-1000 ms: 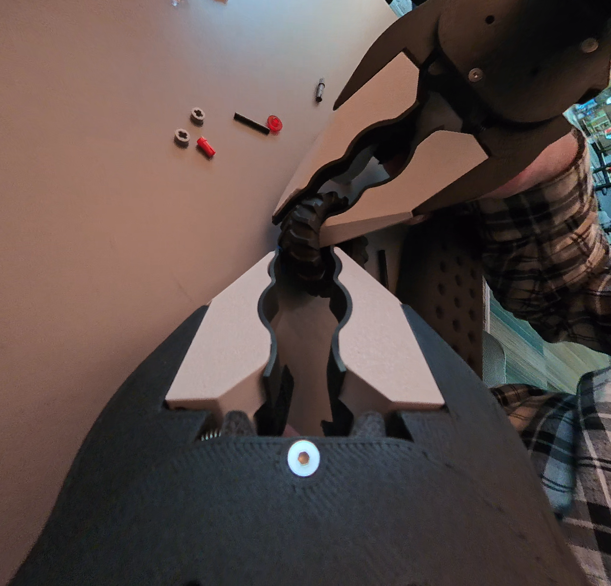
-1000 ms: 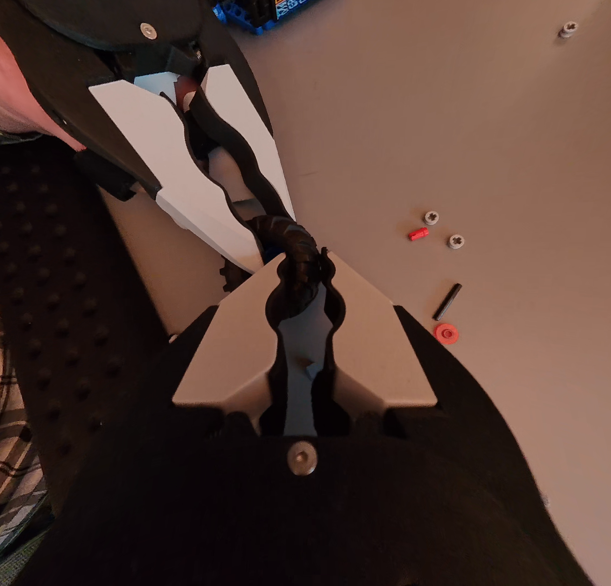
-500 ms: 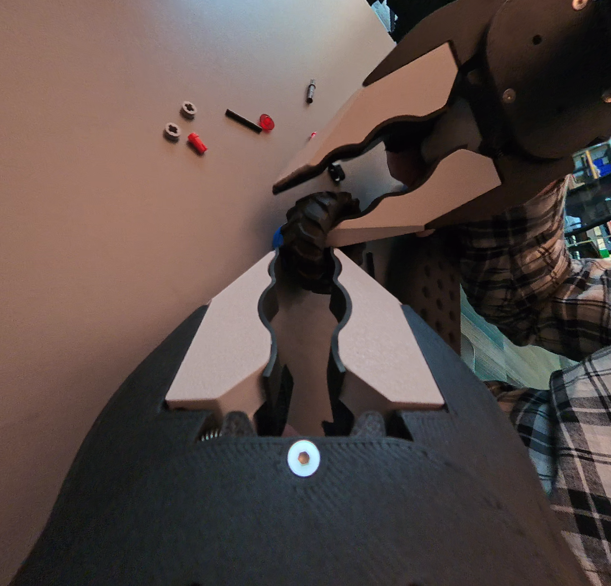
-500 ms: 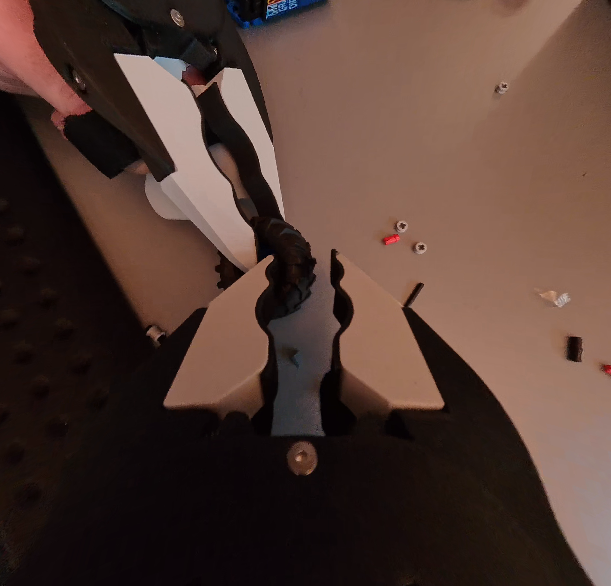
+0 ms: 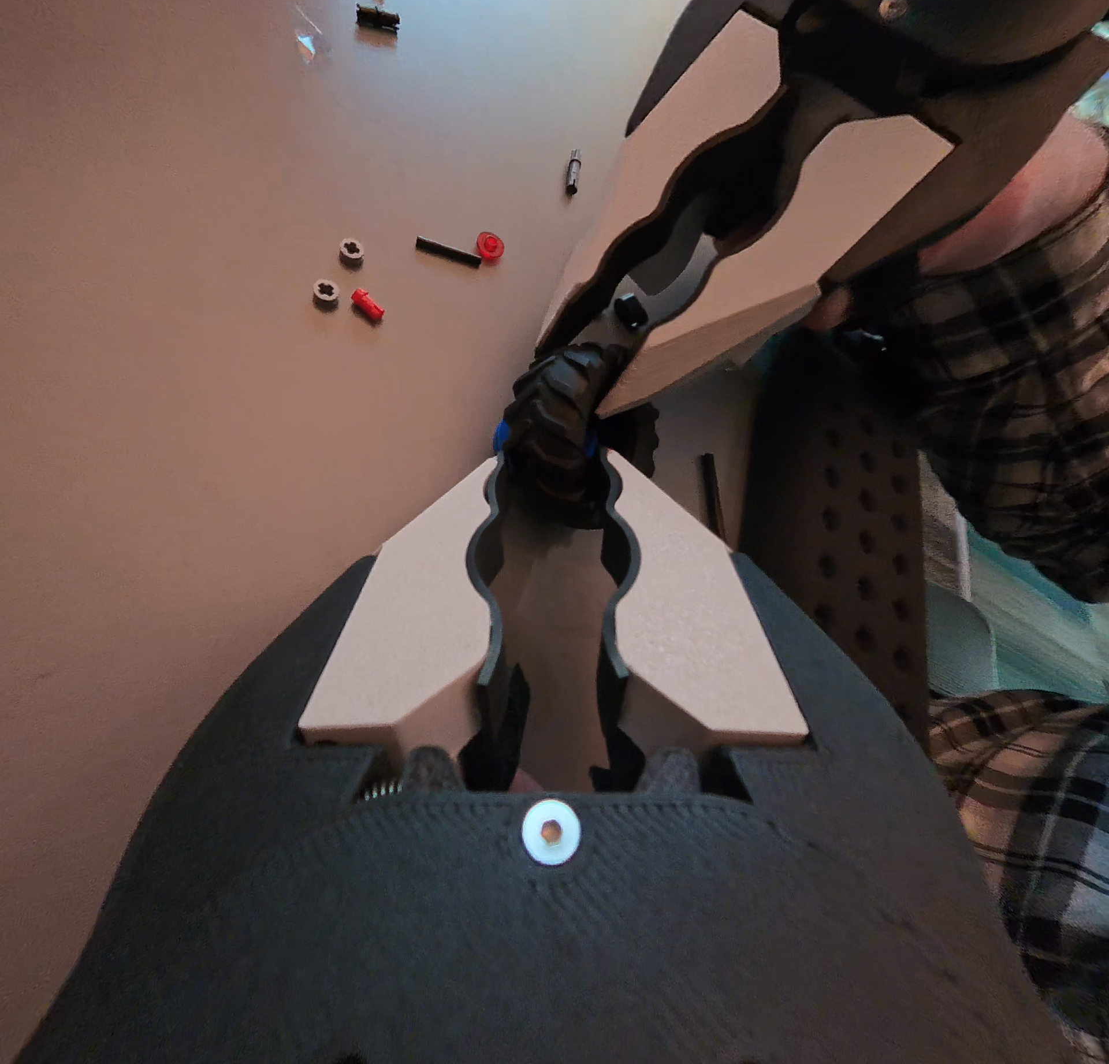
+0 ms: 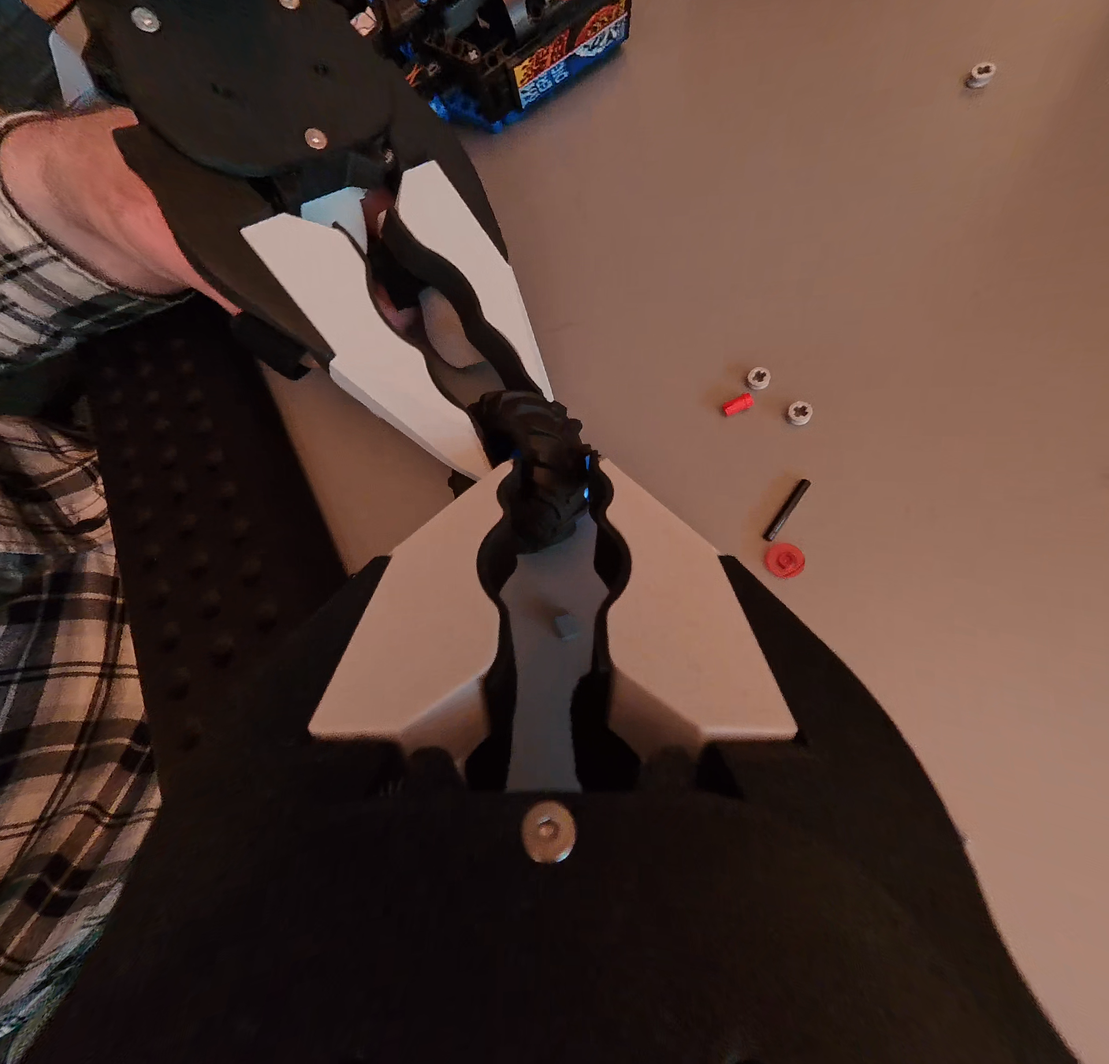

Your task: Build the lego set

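Since half a second ago, the right gripper [image 5: 591, 369] has closed back in on the black tyre [image 5: 555, 429]; its fingers were spread apart then and now pinch the tread from the far side. Both claws are clenched on that one tyre, tip to tip, held above the near edge of the table [image 5: 180, 375]. A blue hub shows at the tyre's sides between the left gripper [image 5: 549, 471] fingertips.

Largest on the tabletop, the partly built lego model [image 6: 510, 33] stands far off at the back, well apart from the grippers. A dark perforated chair back [image 6: 180, 525] sits just beyond the table edge, beside a plaid sleeve [image 6: 54, 645].

Open tabletop spreads wide towards the loose parts: a black axle [image 6: 786, 510] touching a red round piece [image 6: 785, 560], then two grey bushes [image 6: 759, 378] with a red pin [image 6: 738, 404] between them, and one more grey bush [image 6: 981, 74] far out alone.
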The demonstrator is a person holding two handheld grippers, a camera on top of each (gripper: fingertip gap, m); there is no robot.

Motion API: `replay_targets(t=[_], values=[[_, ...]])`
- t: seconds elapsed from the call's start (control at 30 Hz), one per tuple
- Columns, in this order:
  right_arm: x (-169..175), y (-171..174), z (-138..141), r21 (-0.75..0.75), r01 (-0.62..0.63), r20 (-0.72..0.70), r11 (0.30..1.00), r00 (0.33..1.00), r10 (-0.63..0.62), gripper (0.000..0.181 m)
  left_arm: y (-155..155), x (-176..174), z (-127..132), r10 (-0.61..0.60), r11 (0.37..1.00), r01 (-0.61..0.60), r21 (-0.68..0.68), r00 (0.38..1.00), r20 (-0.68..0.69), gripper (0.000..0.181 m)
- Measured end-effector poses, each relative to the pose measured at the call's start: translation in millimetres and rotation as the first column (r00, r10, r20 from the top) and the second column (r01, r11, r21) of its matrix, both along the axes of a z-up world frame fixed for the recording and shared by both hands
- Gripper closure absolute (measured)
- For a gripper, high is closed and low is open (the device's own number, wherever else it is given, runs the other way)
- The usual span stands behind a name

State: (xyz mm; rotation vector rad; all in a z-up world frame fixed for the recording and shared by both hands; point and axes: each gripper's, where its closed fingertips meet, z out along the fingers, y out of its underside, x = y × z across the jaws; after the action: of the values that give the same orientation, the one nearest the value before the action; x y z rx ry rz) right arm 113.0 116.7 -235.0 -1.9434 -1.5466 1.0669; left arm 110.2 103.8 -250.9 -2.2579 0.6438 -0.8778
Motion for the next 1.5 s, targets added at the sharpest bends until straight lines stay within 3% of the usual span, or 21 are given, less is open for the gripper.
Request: replay_targets(t=[0.47,0.7,1.13,1.33,1.5], values=[[-7,18,-8,0.02,0.089,0.013,0.996,0.996,-0.09,0.168,9,0,-4,0.001,0.998,-0.001,-0.057,1.0,0.005,0.155],[-9,26,-8,0.133,0.139,0.022,0.981,0.989,-0.144,0.168,14,0,-4,0.019,0.998,-0.018,-0.059,1.0,0.013,0.155],[-14,41,-11,-0.01,0.177,-0.017,0.984,0.984,-0.178,0.167,28,-2,-4,0.042,0.992,-0.034,-0.118,0.997,0.063,0.156],[-14,43,-12,0.012,0.178,0.006,0.984,0.984,-0.178,0.167,35,-6,-1,0.081,0.996,-0.08,-0.051,0.996,0.031,0.153],[-16,46,-13,0.02,0.178,0.022,0.984,0.984,-0.178,0.167,40,-10,-4,0.099,0.995,-0.098,0.017,0.993,-0.072,0.154]])
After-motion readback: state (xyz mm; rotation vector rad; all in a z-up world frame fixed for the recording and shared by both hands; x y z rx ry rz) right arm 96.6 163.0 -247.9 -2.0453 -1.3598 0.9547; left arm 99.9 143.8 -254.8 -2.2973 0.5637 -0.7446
